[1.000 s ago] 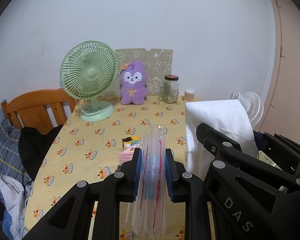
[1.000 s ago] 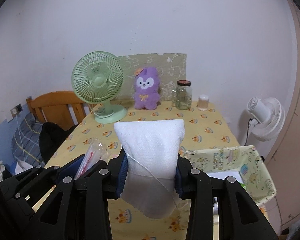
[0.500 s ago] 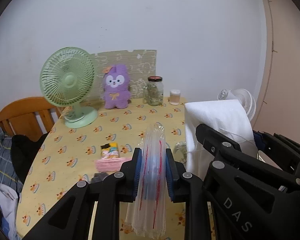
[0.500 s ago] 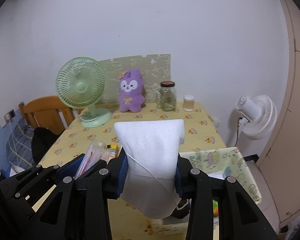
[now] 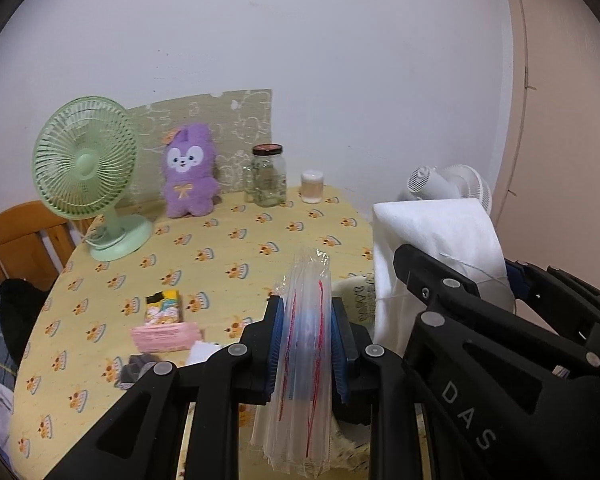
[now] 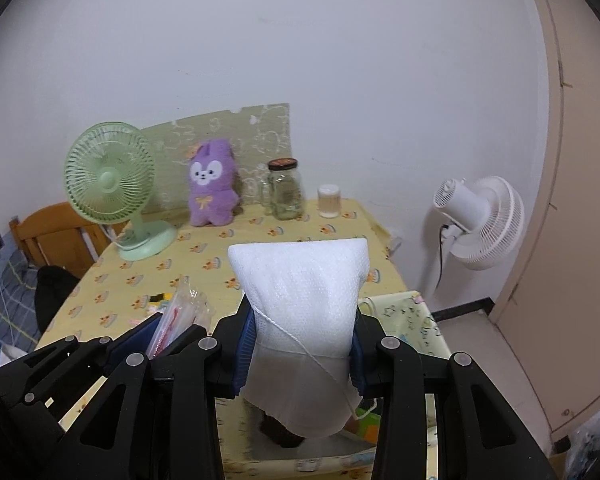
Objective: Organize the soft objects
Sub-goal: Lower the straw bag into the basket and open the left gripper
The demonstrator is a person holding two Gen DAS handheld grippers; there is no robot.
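Clear bags (image 5: 306, 344): a stack of plastic zip bags with red lines, seen from the left wrist standing upright between the blue pads (image 5: 275, 344) of the left gripper (image 5: 305, 346).
Left gripper: clamped on the bags, held above the near edge of the table (image 5: 228, 256).
White pad (image 5: 432, 248): just right of the bags, pinched in the right gripper (image 5: 440, 280).
Table, left wrist view: yellow printed cloth; a pink packet (image 5: 166, 335) lay left of the bags, with a small yellow packet (image 5: 163, 306) just behind it.
Far end of table: green fan (image 5: 86, 178), plush (image 5: 190, 170), jar (image 5: 267, 176) and a small cup (image 5: 313, 187) stood in a row from left to right.
White pad, right wrist view (image 6: 304, 316): soft and quilted, upright between the fingers of the right gripper (image 6: 300, 350), a loose thread crossing it.
Right gripper: shut on the pad, above the near end of the table (image 6: 260, 248).
Bags, right wrist view (image 6: 178, 316): just left of the pad, in the left gripper (image 6: 156, 338).
Bin (image 6: 414, 320): a printed fabric one, just right of the pad and beside the table.
White fan (image 6: 480, 220): stood on the floor to the right of the table.
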